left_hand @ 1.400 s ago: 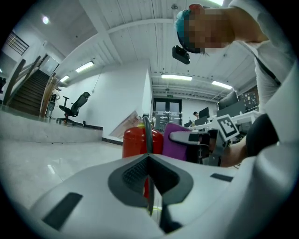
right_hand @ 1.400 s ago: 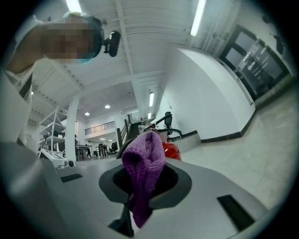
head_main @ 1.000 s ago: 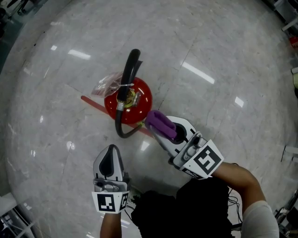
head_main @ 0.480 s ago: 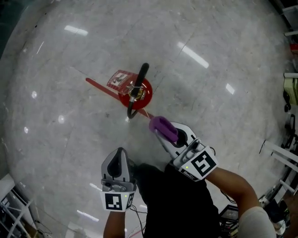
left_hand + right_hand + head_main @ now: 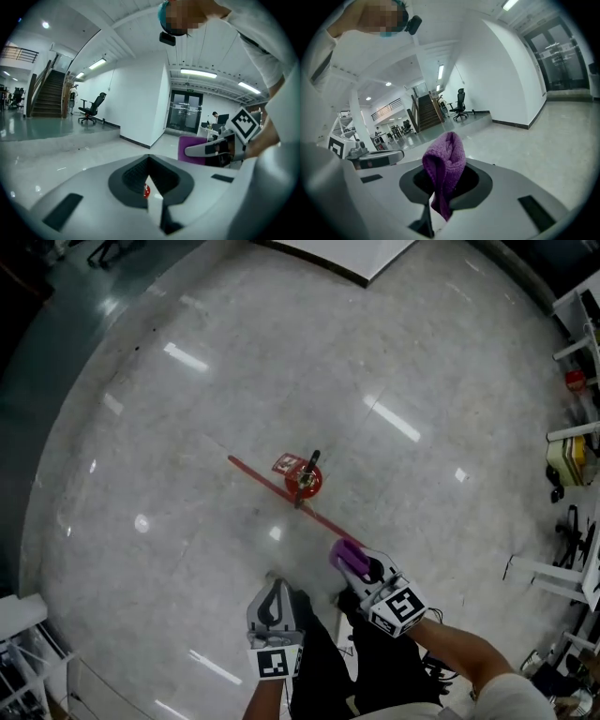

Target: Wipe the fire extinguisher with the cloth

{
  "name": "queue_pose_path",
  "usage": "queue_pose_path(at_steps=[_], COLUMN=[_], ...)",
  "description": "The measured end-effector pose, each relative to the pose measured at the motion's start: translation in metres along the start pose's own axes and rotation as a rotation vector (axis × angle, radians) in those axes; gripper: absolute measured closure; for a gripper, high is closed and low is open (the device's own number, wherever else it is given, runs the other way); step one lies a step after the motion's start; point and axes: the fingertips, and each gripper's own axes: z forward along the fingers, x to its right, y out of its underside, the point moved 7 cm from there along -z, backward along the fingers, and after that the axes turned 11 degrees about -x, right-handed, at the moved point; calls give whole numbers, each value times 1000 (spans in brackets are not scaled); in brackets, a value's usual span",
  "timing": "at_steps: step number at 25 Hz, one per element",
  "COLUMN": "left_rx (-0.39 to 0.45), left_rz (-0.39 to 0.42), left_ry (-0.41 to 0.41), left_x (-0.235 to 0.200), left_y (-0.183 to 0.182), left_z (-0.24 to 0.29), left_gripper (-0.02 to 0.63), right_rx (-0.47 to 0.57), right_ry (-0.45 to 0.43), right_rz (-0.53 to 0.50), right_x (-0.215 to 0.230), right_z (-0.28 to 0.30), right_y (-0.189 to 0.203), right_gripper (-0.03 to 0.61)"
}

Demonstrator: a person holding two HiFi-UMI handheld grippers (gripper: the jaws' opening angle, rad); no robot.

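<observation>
A red fire extinguisher (image 5: 307,480) with a black hose stands upright on the pale marble floor, small and far below in the head view. My right gripper (image 5: 351,558) is held high, well apart from it, shut on a folded purple cloth (image 5: 345,552). In the right gripper view the cloth (image 5: 444,172) sticks up out of the closed jaws. My left gripper (image 5: 275,587) hangs beside it at the left, shut with nothing in it. A sliver of the red extinguisher (image 5: 146,191) shows past its closed tips in the left gripper view.
A red tape line (image 5: 253,470) runs across the floor under the extinguisher, with a tag (image 5: 286,465) beside it. Shelving (image 5: 574,457) lines the right edge and a rack (image 5: 19,638) the lower left. An office chair (image 5: 92,108) and a staircase (image 5: 46,93) stand far off.
Both grippers and the head have risen far from the extinguisher, which now looks much smaller and more distant. The cloth stays clamped in the right gripper.
</observation>
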Motion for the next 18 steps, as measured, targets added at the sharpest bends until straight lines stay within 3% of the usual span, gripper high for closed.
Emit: queue_pose_path(at_steps=[8, 13, 18], left_rx=[59, 89, 159], left_rz=[-29, -30, -64], left_ry=[-44, -71, -114], left_x=[24, 27, 30], left_y=[-135, -181, -207], left_z=[-89, -134, -172], left_gripper=[609, 609, 609], right_rx=[22, 80, 163], right_ry=[-2, 9, 9], right_rz=[-37, -19, -101], right_x=[-85, -118, -136], right_z=[-88, -128, -148], right_y=[-102, -136, -172], right_gripper=[520, 520, 520])
